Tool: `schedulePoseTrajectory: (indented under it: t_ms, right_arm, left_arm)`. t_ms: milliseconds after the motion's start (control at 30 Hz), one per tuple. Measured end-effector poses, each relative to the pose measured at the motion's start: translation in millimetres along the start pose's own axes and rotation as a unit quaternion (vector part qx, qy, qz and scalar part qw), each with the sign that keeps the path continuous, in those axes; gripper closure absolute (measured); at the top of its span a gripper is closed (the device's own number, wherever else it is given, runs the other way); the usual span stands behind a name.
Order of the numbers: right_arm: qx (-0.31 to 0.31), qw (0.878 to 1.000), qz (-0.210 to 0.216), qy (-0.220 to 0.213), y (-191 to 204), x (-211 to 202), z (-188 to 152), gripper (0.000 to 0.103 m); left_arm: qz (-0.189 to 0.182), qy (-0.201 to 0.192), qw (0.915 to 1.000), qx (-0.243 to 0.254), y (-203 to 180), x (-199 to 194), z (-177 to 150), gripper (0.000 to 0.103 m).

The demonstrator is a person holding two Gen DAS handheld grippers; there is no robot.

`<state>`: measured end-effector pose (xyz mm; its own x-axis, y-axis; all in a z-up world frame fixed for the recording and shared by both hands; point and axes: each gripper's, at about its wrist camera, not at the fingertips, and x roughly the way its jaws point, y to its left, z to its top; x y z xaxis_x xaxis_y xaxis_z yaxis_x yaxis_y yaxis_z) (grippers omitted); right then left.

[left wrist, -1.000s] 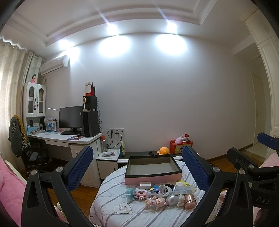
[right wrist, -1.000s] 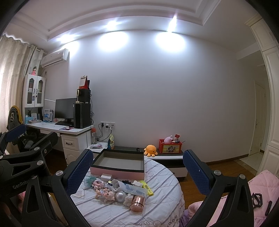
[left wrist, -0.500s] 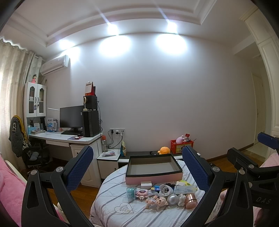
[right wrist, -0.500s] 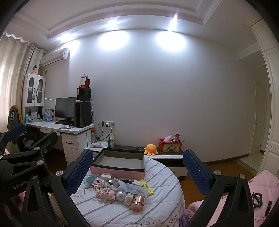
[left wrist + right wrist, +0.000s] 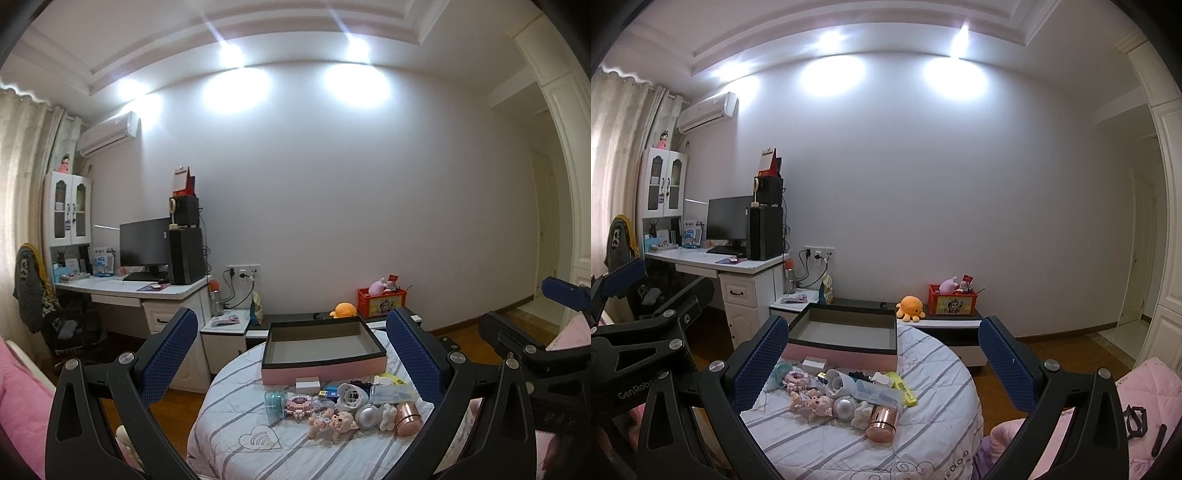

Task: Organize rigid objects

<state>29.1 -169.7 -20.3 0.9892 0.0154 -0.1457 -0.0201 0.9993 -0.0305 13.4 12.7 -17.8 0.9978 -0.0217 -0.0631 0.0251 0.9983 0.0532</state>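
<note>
Left claw (image 5: pixel 291 350), right claw (image 5: pixel 882 354): spread wide, empty, unmoved since prior second. Pink box (image 5: pixel 323 354) empty; trinkets unsorted on bench (image 5: pixel 236 417). Sorting unstarted.

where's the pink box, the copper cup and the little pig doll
pink box (image 5: pixel 321 365): left wrist view, on its pink front wall
copper cup (image 5: pixel 882 422): right wrist view, on its side
pig doll (image 5: pixel 338 421): left wrist view, on its head

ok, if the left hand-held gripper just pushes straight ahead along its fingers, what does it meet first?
Probably nothing nearby: the open left hand-held gripper points over the pink box toward the far wall, with the small items lying below that line. Depth is unclear, so treat this as a guess.
</note>
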Motion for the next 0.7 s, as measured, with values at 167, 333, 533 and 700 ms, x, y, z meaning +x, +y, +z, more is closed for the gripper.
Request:
schedulePoseTrajectory:
  t_ms: [167,333,533,700]
  right_arm:
    - [0.009,0.999,-0.005,0.047,-9.7,34.0,-21.9,0.0]
    - [0.011,0.991,-0.005,0.136,-15.1,87.7,-66.0,0.0]
    - [0.01,0.97,-0.008,0.242,-22.6,149.8,-134.4,0.0]
    - [0.016,0.961,0.011,0.275,-28.0,180.9,-163.0,0.0]
  left_arm:
    - [0.011,0.053,0.9984,0.013,7.8,33.5,-25.2,0.0]
    - [-0.001,0.121,0.9926,0.007,21.7,75.1,-65.1,0.0]
    - [-0.009,0.203,0.979,0.013,19.2,121.2,-115.2,0.0]
    - [-0.008,0.25,0.9677,0.032,13.0,151.1,-145.4,0.0]
